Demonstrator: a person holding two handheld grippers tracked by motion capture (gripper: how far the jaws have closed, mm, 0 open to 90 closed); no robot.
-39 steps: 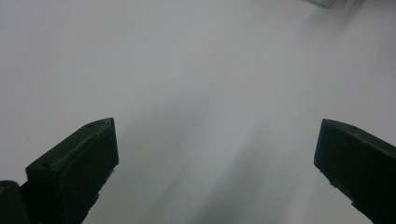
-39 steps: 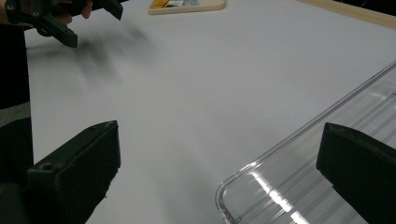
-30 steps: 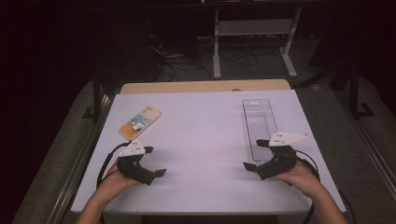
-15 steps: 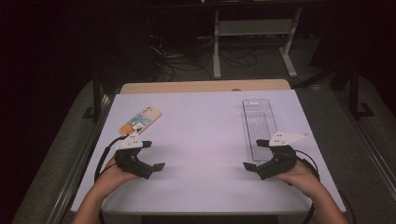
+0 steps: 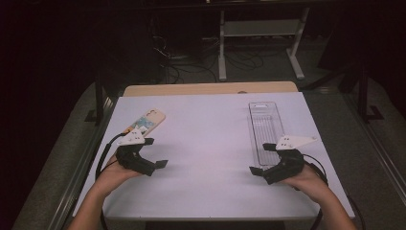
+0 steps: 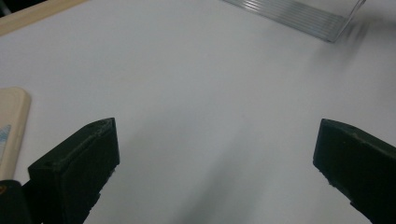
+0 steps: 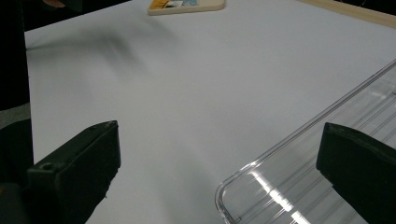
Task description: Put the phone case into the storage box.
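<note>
Tray [image 5: 266, 124] of clear plastic lies empty; left gripper [image 5: 154, 159] and right gripper [image 5: 261, 164] both gape.

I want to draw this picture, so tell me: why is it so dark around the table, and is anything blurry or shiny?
High view: light falls on the white table while the room behind stays dark. Left gripper view: the clear tray is smeared with blur at the top. Right gripper view: the tray's rim catches bright glints, and a soft shadow lies near the top left.

Wide-spread tongs [image 7: 219, 172] frame a clear tray [image 7: 317, 182] corner on white table [image 7: 187, 93].
</note>
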